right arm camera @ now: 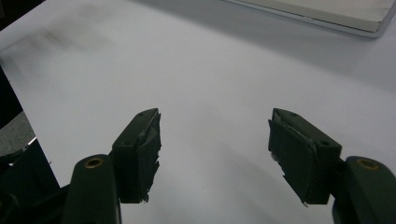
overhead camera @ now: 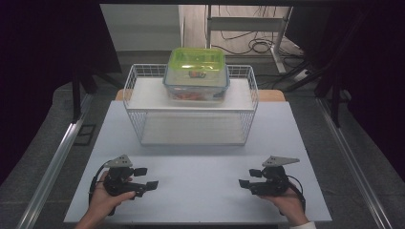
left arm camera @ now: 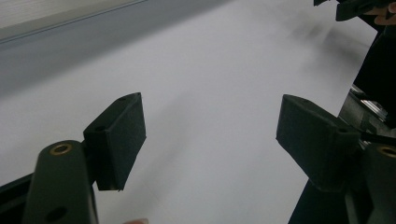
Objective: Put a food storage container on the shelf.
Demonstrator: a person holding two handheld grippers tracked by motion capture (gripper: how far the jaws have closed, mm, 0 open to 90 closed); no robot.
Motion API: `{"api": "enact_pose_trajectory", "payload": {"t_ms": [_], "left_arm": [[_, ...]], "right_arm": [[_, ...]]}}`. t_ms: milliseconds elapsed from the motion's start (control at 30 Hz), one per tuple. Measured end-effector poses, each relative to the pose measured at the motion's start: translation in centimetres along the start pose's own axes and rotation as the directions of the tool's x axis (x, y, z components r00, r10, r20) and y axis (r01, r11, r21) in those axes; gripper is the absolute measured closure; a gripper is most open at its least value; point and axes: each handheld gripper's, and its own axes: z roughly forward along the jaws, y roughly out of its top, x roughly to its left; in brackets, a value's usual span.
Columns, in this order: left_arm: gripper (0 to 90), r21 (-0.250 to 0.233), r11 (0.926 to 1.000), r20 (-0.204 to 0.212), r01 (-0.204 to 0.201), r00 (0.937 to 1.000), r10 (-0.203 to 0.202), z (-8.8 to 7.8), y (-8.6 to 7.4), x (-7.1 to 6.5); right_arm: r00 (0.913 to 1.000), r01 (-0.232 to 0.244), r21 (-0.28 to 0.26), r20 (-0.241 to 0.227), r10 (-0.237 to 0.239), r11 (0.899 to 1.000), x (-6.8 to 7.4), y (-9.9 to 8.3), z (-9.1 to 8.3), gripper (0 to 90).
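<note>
The jaws of both grippers stand apart, and nothing is between them. In the left gripper view the two black jaws frame only bare white worktop (left arm camera: 210,93), and it is the same in the right gripper view. The left gripper (overhead camera: 143,178) and the right gripper (overhead camera: 249,177) lie low over the near part of the worktop (overhead camera: 200,191), each in a hand, and they point toward each other.

Both are well apart from the white wire basket (overhead camera: 191,107), which stands at the far half of the worktop. Inside the basket, on its upper shelf and toward the back, sit two food containers: a clear box with a blue-rimmed lid (overhead camera: 196,86), and on top of it a smaller box with a green lid (overhead camera: 197,59). The lower level of the basket holds nothing.

I judge that the work on the containers is either not begun or already closed: no gripper touches them, and they sit neatly stacked. If something is left, it is to reach forward to the basket.
</note>
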Motion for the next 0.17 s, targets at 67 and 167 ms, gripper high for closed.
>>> {"api": "enact_pose_trajectory", "payload": {"t_ms": [67, 167], "left_arm": [[23.3, 0.001, 1.0, -0.008, -0.001, 1.0, 0.001, 0.02, -0.1, 0.05], [22.7, -0.002, 1.0, -0.016, -0.003, 0.9999, 0.003, 0.0, -0.12, 0.01]], "right_arm": [[1.0, 0.002, -0.006, 0.004, -0.001, 1.0, 0.0, -0.07, -0.02, 33.2], [0.9999, 0.012, -0.018, 0.01, -0.012, 1.0, 0.17, -0.07, -0.15, 30.8]]}}
